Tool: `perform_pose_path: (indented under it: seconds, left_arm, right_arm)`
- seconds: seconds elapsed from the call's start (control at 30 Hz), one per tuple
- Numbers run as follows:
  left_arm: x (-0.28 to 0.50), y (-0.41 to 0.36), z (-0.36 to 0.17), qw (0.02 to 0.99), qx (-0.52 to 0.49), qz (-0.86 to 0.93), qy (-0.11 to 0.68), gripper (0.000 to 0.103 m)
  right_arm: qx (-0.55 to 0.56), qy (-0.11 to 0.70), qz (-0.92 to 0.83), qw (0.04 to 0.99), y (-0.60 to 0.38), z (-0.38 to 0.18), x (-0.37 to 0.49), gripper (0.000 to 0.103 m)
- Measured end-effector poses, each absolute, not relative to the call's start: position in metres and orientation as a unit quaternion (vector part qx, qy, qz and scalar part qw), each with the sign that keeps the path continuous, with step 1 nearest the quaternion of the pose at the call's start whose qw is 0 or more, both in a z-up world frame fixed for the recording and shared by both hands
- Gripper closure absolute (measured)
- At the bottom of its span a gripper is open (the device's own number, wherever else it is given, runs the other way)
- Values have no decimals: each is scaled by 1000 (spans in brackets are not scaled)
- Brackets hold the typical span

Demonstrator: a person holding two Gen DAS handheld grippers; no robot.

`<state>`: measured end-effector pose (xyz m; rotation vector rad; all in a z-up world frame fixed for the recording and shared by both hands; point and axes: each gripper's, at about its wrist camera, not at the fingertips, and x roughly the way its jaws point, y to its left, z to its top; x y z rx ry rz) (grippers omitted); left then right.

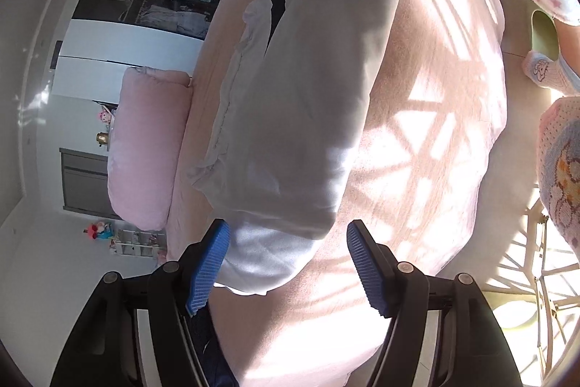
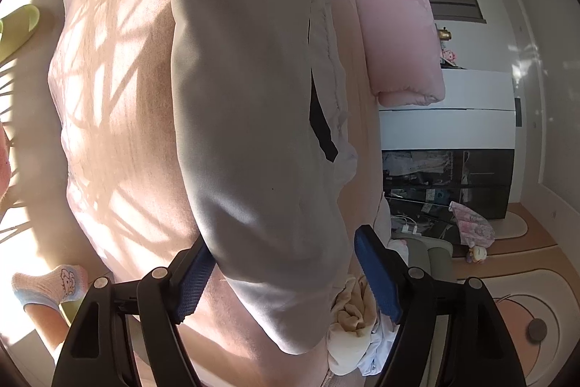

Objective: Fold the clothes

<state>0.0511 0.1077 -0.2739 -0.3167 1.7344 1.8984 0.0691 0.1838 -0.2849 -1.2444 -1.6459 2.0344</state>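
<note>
Grey garment lay folded on the pink bed.
Left tool and right tool stood open astride its ends, gripping nothing.

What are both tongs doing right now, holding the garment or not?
Left tongs: open, straddling one end of the grey garment, pads not pressing it.
Right tongs: open, straddling the garment's other end, nothing gripped.

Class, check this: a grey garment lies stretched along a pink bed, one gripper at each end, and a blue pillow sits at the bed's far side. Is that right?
Not quite: the pillow is pink, not blue, as the right wrist view shows. The rest holds: the grey garment lies along the pink bed, with the left gripper and right gripper at opposite ends.
</note>
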Motion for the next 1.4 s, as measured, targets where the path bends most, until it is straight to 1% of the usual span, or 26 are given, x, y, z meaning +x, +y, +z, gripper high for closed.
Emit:
perform_pose_path:
  seconds: [0.13,0.17,0.2,0.27,0.3,0.47,0.6,0.73,0.83,0.9,0.97,1.13,1.3,1.33,1.37,1.4]
  left_arm:
    - [43,117,-275,251,-104,718,641,35]
    - [41,118,-276,245,-96,718,645,32]
    - [40,119,-277,239,-85,716,650,26]
    - [41,117,-280,225,-51,709,666,18]
    - [41,115,-281,223,-38,703,674,17]
    - [38,96,-297,204,-3,669,714,16]
    - [27,83,-311,169,26,649,742,16]
    - [16,90,-312,163,23,650,742,16]
    - [9,102,-311,165,23,652,740,15]
    - [6,111,-311,166,30,651,740,10]
    - [4,115,-310,166,46,647,743,6]
    - [1,117,-314,167,58,637,751,3]
    - [8,110,-327,165,99,614,765,3]
    - [10,109,-328,162,105,612,767,4]
    - [12,108,-329,161,107,610,768,5]
    - [11,107,-328,166,101,611,767,5]
  right_arm:
    - [-426,-560,702,108,186,-286,69,27]
    - [-425,-559,704,106,187,-284,69,27]
    - [-424,-558,705,104,188,-283,69,27]
    - [-422,-558,707,103,191,-280,69,27]
    - [-422,-559,705,113,194,-280,68,27]
    - [-439,-567,683,141,210,-288,66,27]
    - [-419,-595,671,143,206,-297,74,26]
    - [-416,-608,661,144,201,-304,71,26]
    - [-418,-603,665,141,200,-303,67,26]
    - [-419,-598,668,139,200,-301,64,26]
    - [-420,-598,668,138,200,-300,63,26]
    - [-418,-585,681,142,202,-294,56,26]
    - [-394,-623,661,140,199,-311,60,25]
    - [-387,-630,659,139,197,-314,63,28]
    - [-391,-627,660,135,196,-316,65,32]
    - [-395,-623,663,129,195,-318,67,46]
